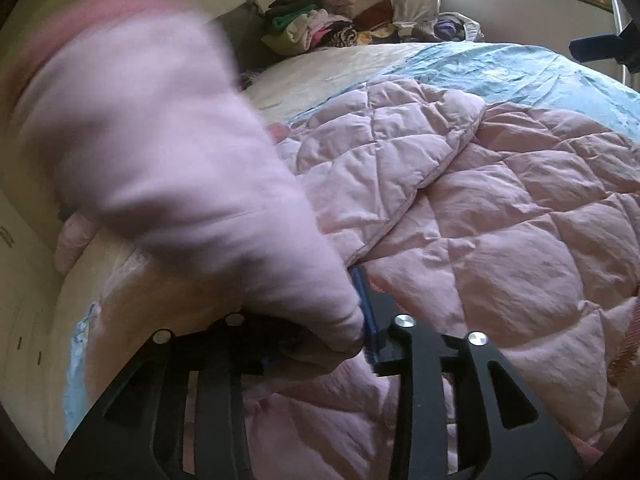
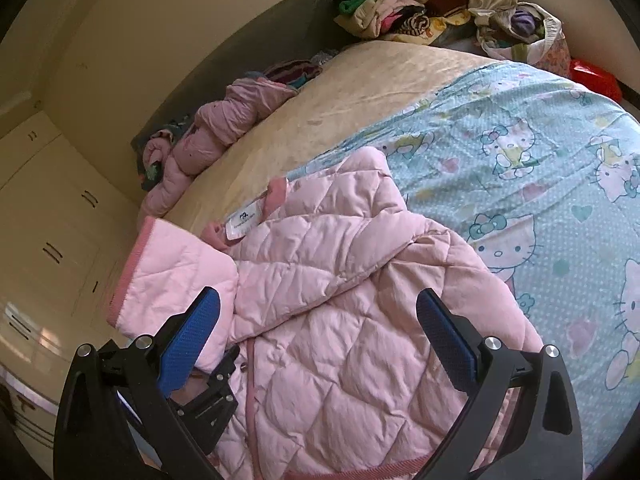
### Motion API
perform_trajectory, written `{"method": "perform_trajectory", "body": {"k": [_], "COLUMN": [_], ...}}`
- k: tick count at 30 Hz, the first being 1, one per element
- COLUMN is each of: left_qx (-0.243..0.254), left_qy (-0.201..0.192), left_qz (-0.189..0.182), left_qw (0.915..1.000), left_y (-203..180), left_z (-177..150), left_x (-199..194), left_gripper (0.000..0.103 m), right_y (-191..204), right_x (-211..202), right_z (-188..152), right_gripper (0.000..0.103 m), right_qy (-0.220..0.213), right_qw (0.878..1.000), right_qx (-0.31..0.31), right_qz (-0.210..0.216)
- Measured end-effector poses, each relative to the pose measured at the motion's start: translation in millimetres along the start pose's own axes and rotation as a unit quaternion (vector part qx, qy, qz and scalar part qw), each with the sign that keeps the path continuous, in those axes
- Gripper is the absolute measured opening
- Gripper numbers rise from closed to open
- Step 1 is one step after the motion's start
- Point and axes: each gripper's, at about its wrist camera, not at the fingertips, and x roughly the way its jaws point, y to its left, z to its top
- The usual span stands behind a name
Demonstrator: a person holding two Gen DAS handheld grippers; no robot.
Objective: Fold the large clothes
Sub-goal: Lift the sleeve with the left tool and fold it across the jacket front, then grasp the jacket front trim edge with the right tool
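1. A pink puffy coat (image 2: pixel 340 312) lies on the bed (image 2: pixel 360 92), partly on a blue cat sheet (image 2: pixel 540 168).
2. The left tongs (image 1: pixel 362 332) are pinched shut on one sleeve (image 1: pixel 168 152) and hold it up off the coat. The sleeve looks blurry.
3. The right tongs (image 2: pixel 320 344) are wide and hold nothing. They hang over the coat.
4. A white tag (image 2: pixel 245 221) shows at the coat's neck.
5. Another pink coat (image 2: pixel 224 128) sits at the bed's far edge.
6. A pile of clothes (image 2: pixel 384 12) is at the back.
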Motion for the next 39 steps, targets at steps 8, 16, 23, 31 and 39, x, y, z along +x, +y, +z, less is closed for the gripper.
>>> {"method": "perform_trajectory", "body": {"k": [8, 16, 23, 31, 39], "left_qx": [0.004, -0.043, -0.161, -0.362, -0.466], "left_qy": [-0.026, -0.046, -0.025, 0.005, 0.009], "left_qz": [-0.016, -0.049, 0.007, 0.049, 0.064], "left_qw": [0.9995, 0.9968, 0.9866, 0.9307, 0.8825], "left_y": [-9, 18, 101, 206, 252], "left_z": [9, 17, -1, -56, -96], "left_x": [-24, -48, -44, -50, -58], "left_gripper": [0.084, 0.095, 0.095, 0.095, 0.095], "right_y": [-3, 10, 22, 18, 15], "right_x": [-1, 24, 72, 121, 143], "right_z": [1, -3, 0, 9, 10], "right_gripper": [0.098, 0.098, 0.098, 0.082, 0.016], "right_qy": [0.0, 0.045, 0.087, 0.111, 0.108], "right_qw": [1.0, 0.999, 0.995, 0.992, 0.993], "right_qx": [0.01, -0.003, -0.002, 0.027, 0.011], "right_qz": [-0.001, 0.025, 0.047, 0.046, 0.049]}}
